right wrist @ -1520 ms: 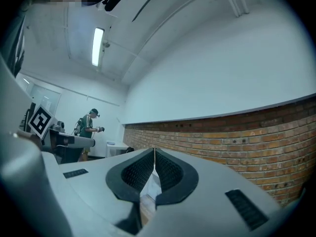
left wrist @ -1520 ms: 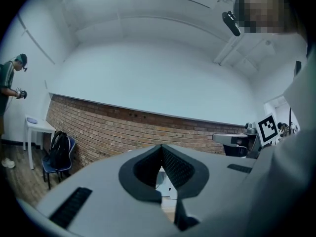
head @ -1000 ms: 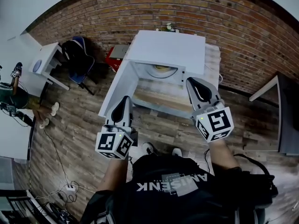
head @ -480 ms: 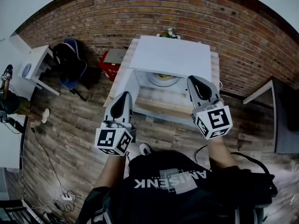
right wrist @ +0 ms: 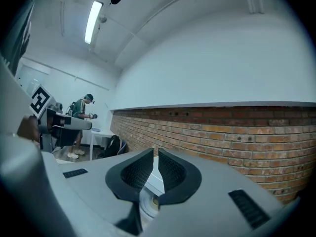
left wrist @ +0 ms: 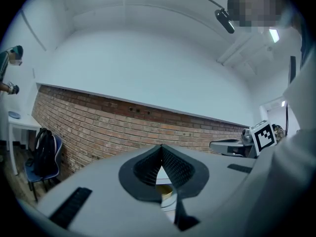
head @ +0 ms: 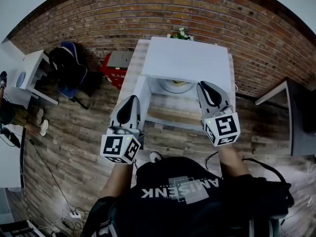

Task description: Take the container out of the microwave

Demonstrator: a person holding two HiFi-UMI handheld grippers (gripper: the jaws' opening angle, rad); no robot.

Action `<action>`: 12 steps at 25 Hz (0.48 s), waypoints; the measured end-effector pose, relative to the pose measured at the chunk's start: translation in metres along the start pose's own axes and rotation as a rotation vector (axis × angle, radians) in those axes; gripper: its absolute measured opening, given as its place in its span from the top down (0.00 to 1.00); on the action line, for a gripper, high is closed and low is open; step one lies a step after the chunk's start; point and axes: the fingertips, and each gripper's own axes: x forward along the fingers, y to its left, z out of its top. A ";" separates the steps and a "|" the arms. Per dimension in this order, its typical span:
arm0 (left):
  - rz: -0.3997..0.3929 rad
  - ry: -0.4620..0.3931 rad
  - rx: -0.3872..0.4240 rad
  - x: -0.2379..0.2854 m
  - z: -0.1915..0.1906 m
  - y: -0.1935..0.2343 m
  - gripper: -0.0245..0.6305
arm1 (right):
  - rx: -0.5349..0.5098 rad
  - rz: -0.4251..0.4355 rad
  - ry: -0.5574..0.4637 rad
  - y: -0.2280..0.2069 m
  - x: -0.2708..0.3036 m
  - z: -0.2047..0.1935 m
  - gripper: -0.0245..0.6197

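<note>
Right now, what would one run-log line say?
microwave: door open | container: inside, untouched | left gripper: shut, empty | right gripper: shut, empty | both: in front of opening

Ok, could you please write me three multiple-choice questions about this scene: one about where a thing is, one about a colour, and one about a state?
1. Where is the container?
A. inside the microwave
B. on the floor
C. on top of the microwave

2. What colour is the microwave?
A. black
B. white
C. red

3. In what state is the door of the microwave?
A. shut
B. taken off
C. swung open

Answers:
1 A: the round container sits in the open cavity.
2 B: its top and its side walls are white.
3 C: the door stands out at the left side and the inside shows.
</note>
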 end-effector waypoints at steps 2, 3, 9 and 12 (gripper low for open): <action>-0.022 0.008 0.000 0.004 -0.003 0.006 0.95 | -0.001 -0.006 0.025 0.006 0.007 -0.007 0.89; -0.034 0.011 -0.001 0.006 -0.005 0.008 0.95 | -0.001 -0.006 0.037 0.009 0.010 -0.010 0.85; -0.073 0.041 -0.033 0.021 -0.026 0.025 0.95 | -0.037 -0.035 0.075 0.017 0.026 -0.040 0.70; -0.063 0.055 -0.043 0.030 -0.032 0.029 0.95 | -0.072 -0.034 0.071 0.014 0.032 -0.053 0.70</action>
